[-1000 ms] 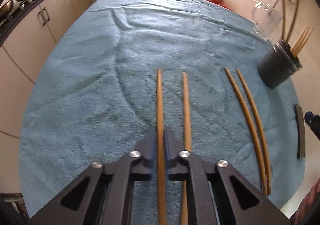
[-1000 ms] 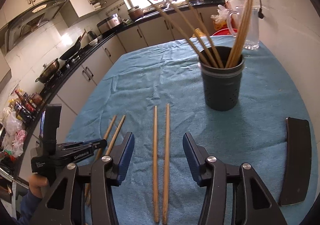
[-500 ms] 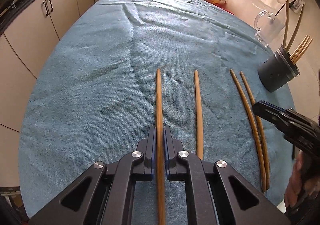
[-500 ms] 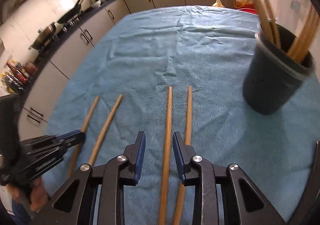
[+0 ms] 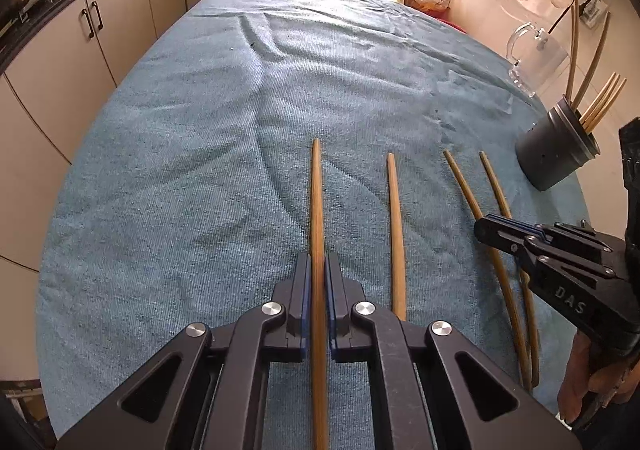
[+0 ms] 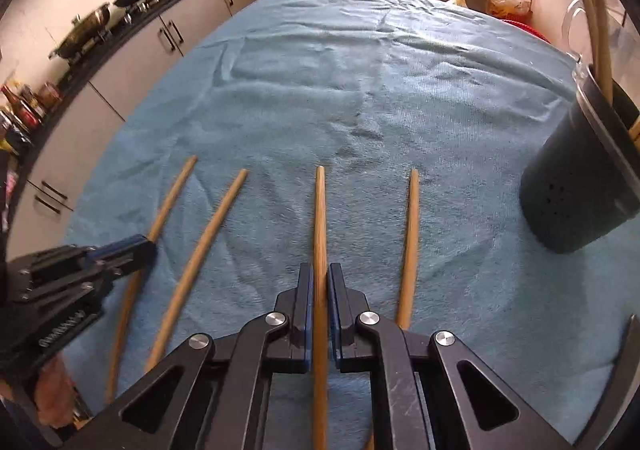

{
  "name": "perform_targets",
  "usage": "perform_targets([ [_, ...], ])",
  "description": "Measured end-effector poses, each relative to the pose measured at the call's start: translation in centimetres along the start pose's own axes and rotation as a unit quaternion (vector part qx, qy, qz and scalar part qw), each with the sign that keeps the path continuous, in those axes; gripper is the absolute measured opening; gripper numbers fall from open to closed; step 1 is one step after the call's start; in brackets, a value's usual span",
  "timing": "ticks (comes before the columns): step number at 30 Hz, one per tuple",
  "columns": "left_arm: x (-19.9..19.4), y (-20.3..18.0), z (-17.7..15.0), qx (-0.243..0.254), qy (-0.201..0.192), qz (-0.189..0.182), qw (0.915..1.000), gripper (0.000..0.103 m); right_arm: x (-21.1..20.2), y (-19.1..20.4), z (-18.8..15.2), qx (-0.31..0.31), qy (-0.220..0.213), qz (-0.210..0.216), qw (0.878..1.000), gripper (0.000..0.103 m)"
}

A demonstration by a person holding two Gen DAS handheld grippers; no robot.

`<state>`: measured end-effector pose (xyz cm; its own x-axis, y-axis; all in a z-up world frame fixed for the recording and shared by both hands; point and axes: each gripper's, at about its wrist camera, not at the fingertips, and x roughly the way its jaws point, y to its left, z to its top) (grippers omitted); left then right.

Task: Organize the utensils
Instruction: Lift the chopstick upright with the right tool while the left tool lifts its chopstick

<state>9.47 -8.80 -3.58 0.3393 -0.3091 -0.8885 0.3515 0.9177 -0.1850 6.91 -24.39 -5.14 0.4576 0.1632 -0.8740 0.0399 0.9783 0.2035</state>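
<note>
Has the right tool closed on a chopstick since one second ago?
Yes. The right tool, open earlier, now clamps one chopstick; it came nearer the black holder.

4 chopsticks (image 5: 396,226) flat, 1 holder (image 5: 554,156), 1 mug (image 5: 534,60)

Both fisheye cameras sit just behind their own fingers and look forward and down, close over the blue towel (image 5: 168,178). They share four chopsticks lying on it. The dark utensil holder (image 6: 580,186) stands at the right edge in both views.
</note>
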Motion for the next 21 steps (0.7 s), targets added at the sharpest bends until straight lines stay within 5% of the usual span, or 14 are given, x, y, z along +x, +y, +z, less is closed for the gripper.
perform_targets([
  [14,-9.7,-0.5,-0.9,-0.002,-0.109,-0.035,0.9934,0.006,-10.8,1.9,-3.1,0.01,-0.174,0.074,0.982,0.008],
  [21,-13.0,-1.6,-1.7,0.014,-0.143,-0.037,0.989,0.006,-13.1,2.3,-4.6,0.01,-0.21,0.076,0.975,0.008],
])
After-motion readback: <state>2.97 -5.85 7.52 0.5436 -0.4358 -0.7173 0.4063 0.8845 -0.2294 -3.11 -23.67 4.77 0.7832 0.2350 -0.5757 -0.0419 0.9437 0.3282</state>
